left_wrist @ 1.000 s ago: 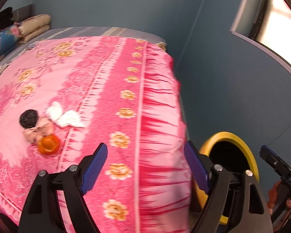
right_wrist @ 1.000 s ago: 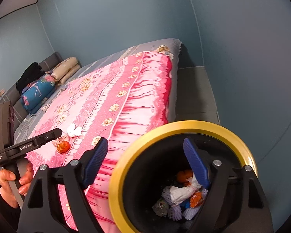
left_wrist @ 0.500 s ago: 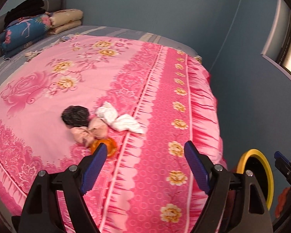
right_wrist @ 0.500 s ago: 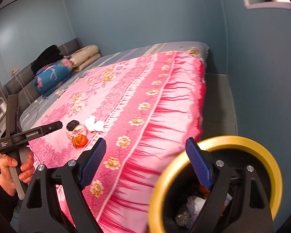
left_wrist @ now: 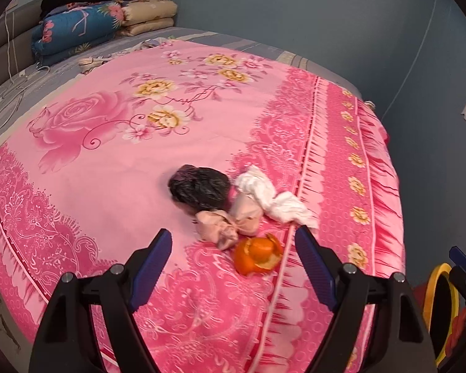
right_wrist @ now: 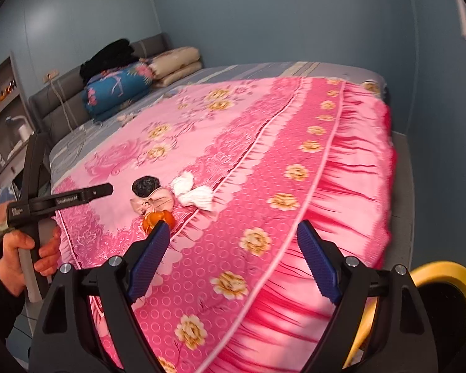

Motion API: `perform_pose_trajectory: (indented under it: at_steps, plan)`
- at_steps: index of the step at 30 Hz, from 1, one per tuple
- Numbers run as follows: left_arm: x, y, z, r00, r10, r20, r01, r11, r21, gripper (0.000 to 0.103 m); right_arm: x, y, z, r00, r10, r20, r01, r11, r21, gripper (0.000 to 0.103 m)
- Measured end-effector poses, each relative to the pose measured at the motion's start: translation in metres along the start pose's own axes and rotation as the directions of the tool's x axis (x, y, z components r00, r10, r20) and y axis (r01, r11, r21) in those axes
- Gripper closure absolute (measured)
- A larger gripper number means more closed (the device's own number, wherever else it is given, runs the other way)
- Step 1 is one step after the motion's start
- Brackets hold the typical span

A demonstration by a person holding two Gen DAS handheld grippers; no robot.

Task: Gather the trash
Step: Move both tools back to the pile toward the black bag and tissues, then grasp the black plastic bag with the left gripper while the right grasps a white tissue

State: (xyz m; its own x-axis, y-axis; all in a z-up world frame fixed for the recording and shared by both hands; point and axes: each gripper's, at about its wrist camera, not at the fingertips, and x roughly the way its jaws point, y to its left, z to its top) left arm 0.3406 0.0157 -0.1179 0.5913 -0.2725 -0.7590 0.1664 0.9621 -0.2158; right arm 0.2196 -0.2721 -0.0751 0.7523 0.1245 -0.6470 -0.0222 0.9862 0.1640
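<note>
A small pile of trash lies on the pink flowered bedspread: a black crumpled bag, a white tissue, a beige crumpled wrapper and an orange peel. My left gripper hovers just short of the pile, open, with the peel and wrapper showing between its blue pads; nothing is gripped. My right gripper is open and empty over the bed's edge, to the right of the pile. The yellow-rimmed black bin stands on the floor at the bed's side.
Folded blankets and pillows are stacked at the headboard, with white cables on the grey sheet. A person's hand holds the left gripper's handle. Blue-grey walls run close along the bed's far side and foot. A shelf unit stands at the far left.
Both grippers have swung away from the bin toward the trash pile. The bin has slid to the right edge of both views, and the pile is now larger and closer to the left gripper.
</note>
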Motion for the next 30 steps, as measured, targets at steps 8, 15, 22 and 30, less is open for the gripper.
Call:
perform_pose_trajectory:
  at_steps: [8, 15, 22, 30]
  plan:
    - [0.046, 0.046, 0.017, 0.998, 0.050, -0.046, -0.052, 0.997, -0.060, 0.025, 0.071, 0.029, 0.012, 0.996, 0.026, -0.084, -0.030, 0.999, -0.042, 0.023]
    - [0.086, 0.070, 0.032, 0.994, 0.067, -0.082, -0.073, 0.994, -0.076, 0.025, 0.137, 0.044, 0.019, 0.989, 0.006, -0.146, -0.016, 0.997, -0.070, 0.023]
    - [0.117, 0.075, 0.049, 0.994, 0.056, -0.099, -0.064, 0.994, -0.089, 0.025, 0.187, 0.054, 0.030, 0.982, -0.023, -0.187, 0.001, 0.994, -0.114, 0.023]
    - [0.146, 0.075, 0.057, 0.993, 0.029, -0.114, -0.041, 0.994, -0.102, 0.025, 0.234, 0.064, 0.040, 0.971, -0.044, -0.234, 0.005, 0.986, -0.168, 0.023]
